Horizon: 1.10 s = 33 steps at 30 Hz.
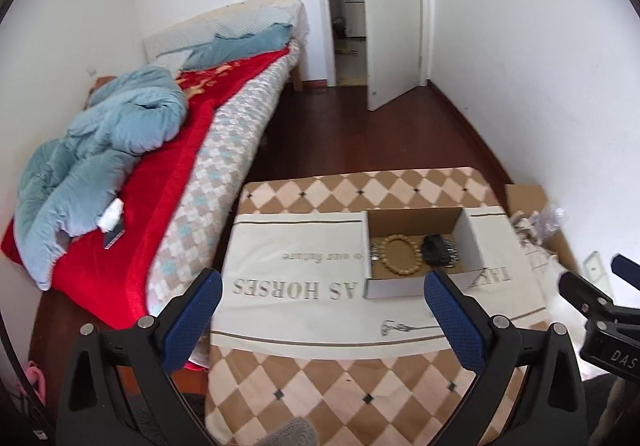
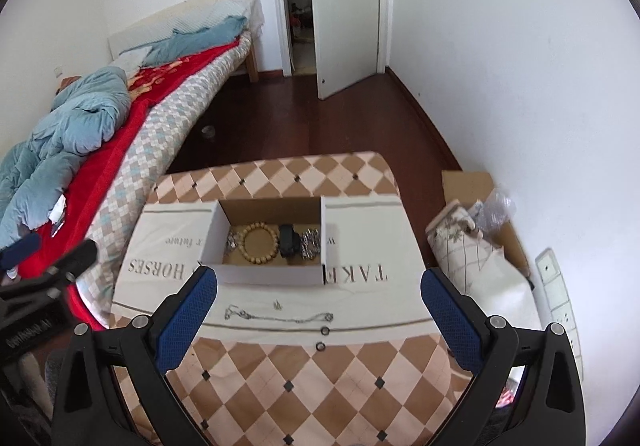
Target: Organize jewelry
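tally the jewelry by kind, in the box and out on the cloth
Wooden bead bracelet, in the box: 1
Black piece, in the box: 1
Silver pieces, in the box: 2
Silver chain, on the cloth: 1
Dark rings, on the cloth: 2
Total: 7

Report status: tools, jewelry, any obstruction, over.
Left tool and right tool open, empty, above the table. Bead bracelet already in box; silver chain and two dark rings loose on cloth. Nothing in the way.

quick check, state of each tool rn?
Left tool: open, holding nothing, above the table.
Right tool: open, holding nothing, near the cardboard box.
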Each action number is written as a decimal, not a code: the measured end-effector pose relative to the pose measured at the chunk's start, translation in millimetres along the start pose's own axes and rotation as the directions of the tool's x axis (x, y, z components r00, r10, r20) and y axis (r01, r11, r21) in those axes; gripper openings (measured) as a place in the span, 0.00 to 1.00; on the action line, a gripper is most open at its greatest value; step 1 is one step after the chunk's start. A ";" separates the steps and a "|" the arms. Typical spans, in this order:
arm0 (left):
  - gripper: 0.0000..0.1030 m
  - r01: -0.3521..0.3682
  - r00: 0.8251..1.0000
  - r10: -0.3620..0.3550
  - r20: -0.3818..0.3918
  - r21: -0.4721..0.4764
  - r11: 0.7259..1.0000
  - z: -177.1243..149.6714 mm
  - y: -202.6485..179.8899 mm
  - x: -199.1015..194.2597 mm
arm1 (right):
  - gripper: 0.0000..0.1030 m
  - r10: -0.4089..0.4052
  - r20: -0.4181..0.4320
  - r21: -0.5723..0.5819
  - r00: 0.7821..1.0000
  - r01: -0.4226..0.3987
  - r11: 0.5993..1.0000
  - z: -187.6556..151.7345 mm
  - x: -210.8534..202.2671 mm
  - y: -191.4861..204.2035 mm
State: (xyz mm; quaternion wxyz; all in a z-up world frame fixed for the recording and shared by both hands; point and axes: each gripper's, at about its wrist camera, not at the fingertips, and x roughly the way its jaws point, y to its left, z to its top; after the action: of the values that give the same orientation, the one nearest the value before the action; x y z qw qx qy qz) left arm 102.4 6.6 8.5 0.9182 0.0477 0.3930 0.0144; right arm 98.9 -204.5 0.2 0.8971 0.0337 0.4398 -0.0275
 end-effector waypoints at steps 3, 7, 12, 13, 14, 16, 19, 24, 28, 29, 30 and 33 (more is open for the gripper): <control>1.00 -0.061 0.998 0.061 -0.034 -0.004 0.998 -10.8 1.5 20.3 | 0.79 0.009 -0.079 0.032 0.997 -0.007 0.999 -19.1 31.7 -16.3; 1.00 -0.147 0.986 0.146 -0.076 -0.002 0.989 -30.7 1.7 50.5 | 0.73 0.053 -0.167 0.074 0.984 -0.041 0.996 -52.0 78.5 -30.5; 1.00 -0.207 0.966 0.213 -0.146 0.054 0.977 -55.4 -2.0 89.6 | 0.59 0.074 -0.247 0.081 0.966 -0.055 0.995 -91.4 135.0 -27.2; 1.00 -0.209 0.962 0.218 -0.167 0.067 0.976 -60.9 -2.8 100.1 | 0.58 0.070 -0.250 0.079 0.966 -0.052 0.996 -96.4 144.0 -26.1; 1.00 -0.215 0.957 0.226 -0.182 0.075 0.974 -64.5 -3.3 107.6 | 0.55 0.068 -0.250 0.072 0.966 -0.052 0.996 -100.0 151.9 -24.5; 1.00 -0.223 0.949 0.238 -0.206 0.093 0.970 -70.4 -5.3 120.3 | 0.55 0.054 -0.242 0.049 0.969 -0.043 0.998 -104.9 165.3 -19.0; 1.00 -0.219 0.943 0.238 -0.232 0.104 0.970 -74.6 -5.9 132.7 | 0.51 0.039 -0.251 0.013 0.967 -0.037 0.999 -112.5 181.5 -11.0; 1.00 -0.191 0.943 0.216 -0.254 0.119 0.974 -75.3 -15.3 142.7 | 0.14 -0.036 -0.220 -0.080 0.975 0.019 0.997 -122.0 185.7 0.4; 1.00 -0.140 0.949 0.170 -0.267 0.129 0.982 -72.7 -37.6 145.6 | 0.13 -0.013 -0.210 0.016 0.978 0.017 1.000 -123.2 180.5 -24.7; 1.00 -0.117 0.950 0.149 -0.274 0.130 0.985 -72.2 -45.9 146.9 | 0.13 -0.005 -0.204 0.052 0.979 0.016 0.999 -121.6 178.1 -35.4; 1.00 -0.092 0.950 0.126 -0.285 0.132 0.987 -71.9 -55.2 148.7 | 0.13 0.001 -0.197 0.078 0.980 0.015 0.997 -119.0 175.9 -44.0; 1.00 -0.013 0.946 0.055 -0.318 0.135 0.991 -73.2 -84.0 152.5 | 0.13 0.017 -0.177 0.157 0.984 0.011 0.988 -107.6 165.6 -73.2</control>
State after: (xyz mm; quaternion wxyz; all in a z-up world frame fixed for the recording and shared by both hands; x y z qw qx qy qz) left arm 153.8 -61.7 -159.9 0.8365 0.1116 0.5364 0.0121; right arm 109.7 -271.5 -199.2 0.8489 0.1073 0.5144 -0.0575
